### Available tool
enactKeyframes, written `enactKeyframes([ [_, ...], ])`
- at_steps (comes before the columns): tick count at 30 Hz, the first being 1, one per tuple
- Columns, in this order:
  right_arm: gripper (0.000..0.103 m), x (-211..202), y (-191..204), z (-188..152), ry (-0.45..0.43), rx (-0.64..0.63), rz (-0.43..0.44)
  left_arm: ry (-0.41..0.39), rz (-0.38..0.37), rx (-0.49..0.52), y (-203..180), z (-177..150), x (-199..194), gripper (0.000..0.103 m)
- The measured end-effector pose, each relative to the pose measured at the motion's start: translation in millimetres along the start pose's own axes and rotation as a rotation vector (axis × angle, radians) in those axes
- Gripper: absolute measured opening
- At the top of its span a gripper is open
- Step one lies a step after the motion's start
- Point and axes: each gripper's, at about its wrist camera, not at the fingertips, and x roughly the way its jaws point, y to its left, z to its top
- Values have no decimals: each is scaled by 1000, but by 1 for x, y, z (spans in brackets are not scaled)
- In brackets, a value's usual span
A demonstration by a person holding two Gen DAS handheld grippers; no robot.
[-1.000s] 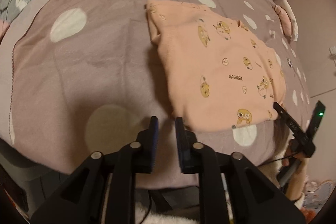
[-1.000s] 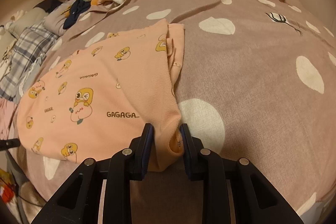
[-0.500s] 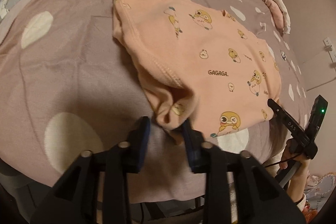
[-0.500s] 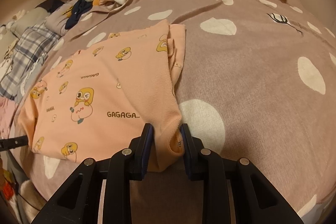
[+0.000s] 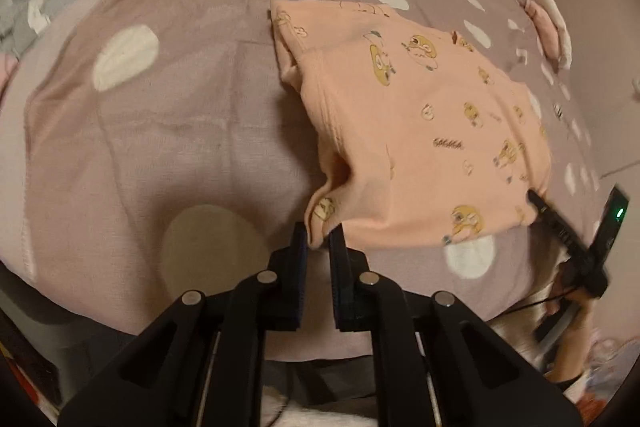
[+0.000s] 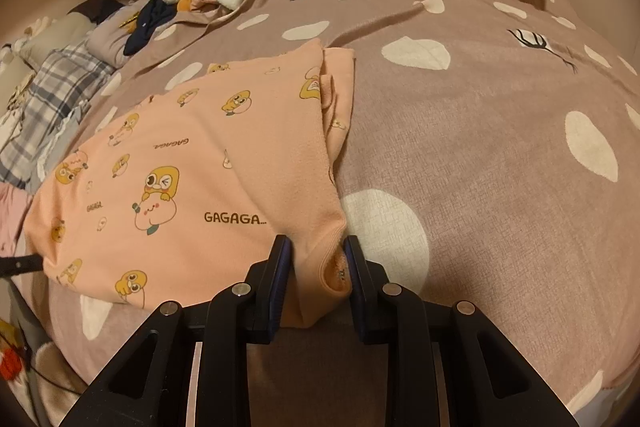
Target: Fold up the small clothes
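The left gripper (image 5: 319, 233) is clamped on one near corner of the peach garment (image 5: 424, 131); the right gripper (image 6: 316, 251) pinches the other near corner (image 6: 320, 267); beyond both, the garment lies already doubled and mostly flat on the spotted bedcover (image 6: 480, 147); judging by this, at least one more fold away from the grippers is left

soft matt knit peach garment (image 6: 192, 163) on a matt woven spotted blanket (image 6: 480, 147) — matt black plastic right claw (image 6: 316, 253).
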Motion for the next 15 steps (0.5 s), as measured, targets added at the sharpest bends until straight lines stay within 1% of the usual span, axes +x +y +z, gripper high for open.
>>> enactKeyframes([
  [1,26,0,0,0,0,-1,-2,2,30,14,0,-3,0,6],
  [2,26,0,1,0,0,-4,-3,11,72,25,0,-6,0,6],
  [3,26,0,0,0,1,-4,-3,29,118,27,3,-10,3,6],
  [4,26,0,0,0,2,-2,-2,57,142,5,10,-13,7,5],
  [5,27,0,0,0,3,0,-1,80,134,-27,17,-15,10,5],
  [6,27,0,1,0,2,0,-1,88,111,-57,24,-16,11,5],
  [9,27,0,1,0,-2,0,-3,56,59,-120,36,-15,4,5],
  [12,27,0,2,-1,-5,-6,-7,-44,18,-117,29,-3,-14,6],
  [14,27,0,2,-1,-8,-7,-6,-94,-7,-104,20,5,-24,10],
  [15,27,0,2,-2,-9,-5,-4,-134,-43,-101,12,12,-30,20],
])
